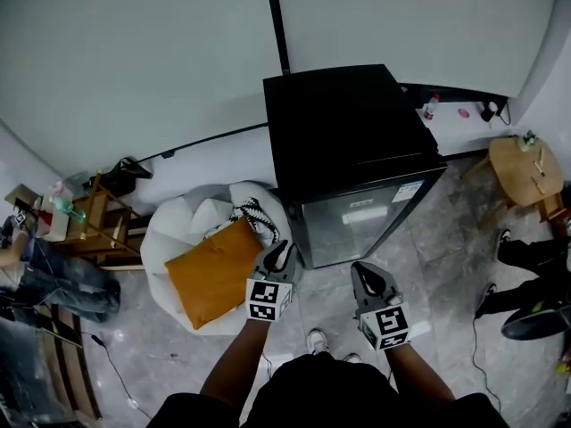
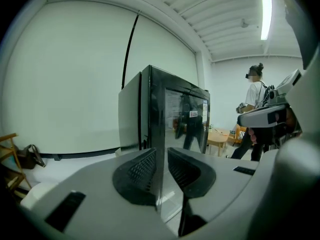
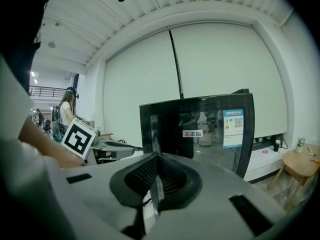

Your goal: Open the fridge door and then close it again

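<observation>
Black fridge [image 1: 348,141] stands by the wall, its door [image 1: 366,219] shut, carrying a blue QR sticker [image 3: 233,128] and a small red-logo label [image 3: 192,133]. The left gripper [image 1: 283,250] is at the fridge's front-left corner, jaws parted and gripping nothing. The right gripper [image 1: 364,271] faces the door, jaws pressed together.

Sticker [image 3: 233,128] print on the fridge [image 3: 200,151] door too small (illegible), lower door edge partly behind the right gripper [image 3: 158,159].

Black fridge [image 1: 343,132], door [image 1: 361,224] shut
</observation>
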